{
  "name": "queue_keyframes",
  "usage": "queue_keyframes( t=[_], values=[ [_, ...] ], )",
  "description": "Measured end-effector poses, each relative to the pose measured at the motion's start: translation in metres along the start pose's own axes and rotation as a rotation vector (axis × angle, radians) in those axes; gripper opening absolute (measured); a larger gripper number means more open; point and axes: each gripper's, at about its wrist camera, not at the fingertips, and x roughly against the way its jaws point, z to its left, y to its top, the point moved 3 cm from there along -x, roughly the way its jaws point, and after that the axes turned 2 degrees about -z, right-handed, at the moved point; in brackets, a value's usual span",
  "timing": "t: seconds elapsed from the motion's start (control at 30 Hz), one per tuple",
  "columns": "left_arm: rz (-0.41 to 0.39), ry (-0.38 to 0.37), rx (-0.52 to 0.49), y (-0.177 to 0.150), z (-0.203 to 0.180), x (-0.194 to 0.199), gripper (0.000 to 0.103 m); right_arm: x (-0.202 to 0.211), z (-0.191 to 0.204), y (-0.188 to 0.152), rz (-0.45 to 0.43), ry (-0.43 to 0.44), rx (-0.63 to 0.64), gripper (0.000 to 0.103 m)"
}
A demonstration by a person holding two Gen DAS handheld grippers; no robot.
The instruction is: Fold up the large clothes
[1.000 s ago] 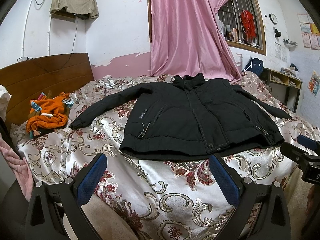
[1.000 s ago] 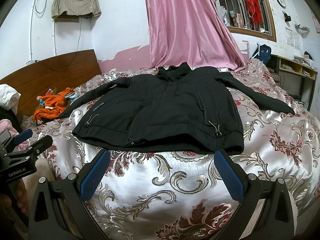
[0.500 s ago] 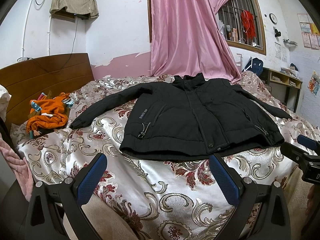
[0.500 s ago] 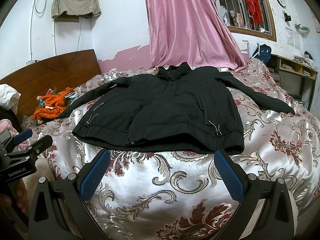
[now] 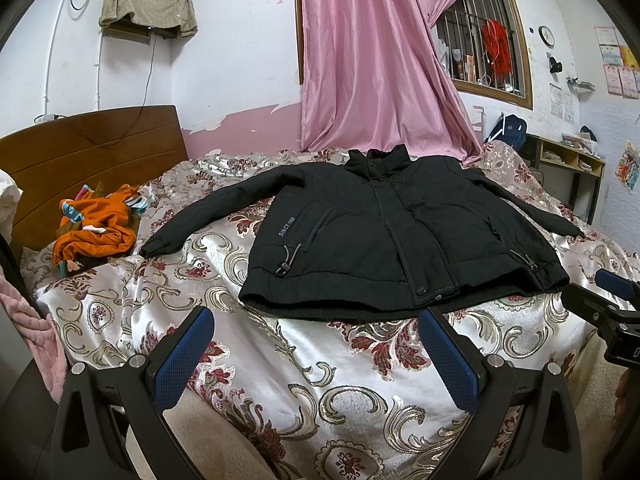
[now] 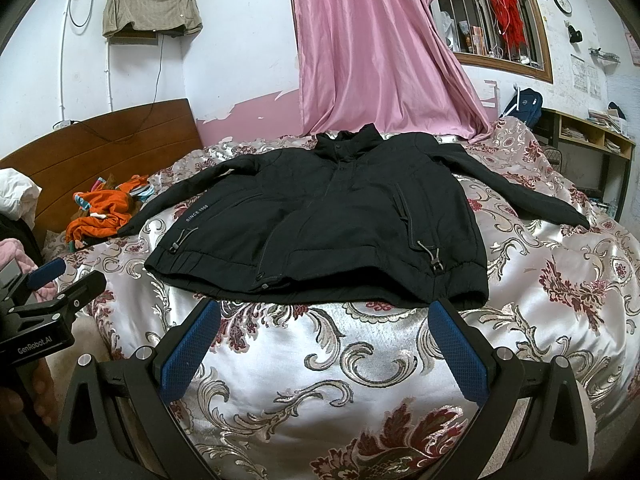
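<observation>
A black jacket lies flat and face up on the bed cover, in the middle of the frame in both views. It is closed at the front, the collar points to the pink curtain in the upper middle, and the hem is toward the cameras. Both sleeves are spread out to the sides. The left sleeve in the picture ends near a pile of orange clothes at the left middle, but does not touch it. Small white letters are on the chest, left of the front closure.

The left gripper is at the bottom of its own view, released, with the two blue pads wide apart. It holds nothing and hangs above the bed cover, just in front of the hem. The right gripper is also released at the bottom of its view, pads wide apart, holding nothing, near the hem and not touching it.

In the left wrist view the right gripper shows partly at the right edge, and in the right wrist view the left one shows at the left edge.

A wooden headboard is at the left middle, a barred window at the upper right
</observation>
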Motion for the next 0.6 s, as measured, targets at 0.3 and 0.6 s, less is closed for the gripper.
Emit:
queue_keyframes(
  t=[0.3, 0.6],
  values=[
    [0.093, 0.018, 0.064, -0.006, 0.015, -0.024, 0.103, 0.000, -0.003, -0.003, 0.016, -0.029, -0.010, 0.102],
    [0.250, 0.077, 0.137, -0.024, 0.027, -0.057, 0.103, -0.010, -0.007, -0.003, 0.032, -0.036, -0.034, 0.102]
  ],
)
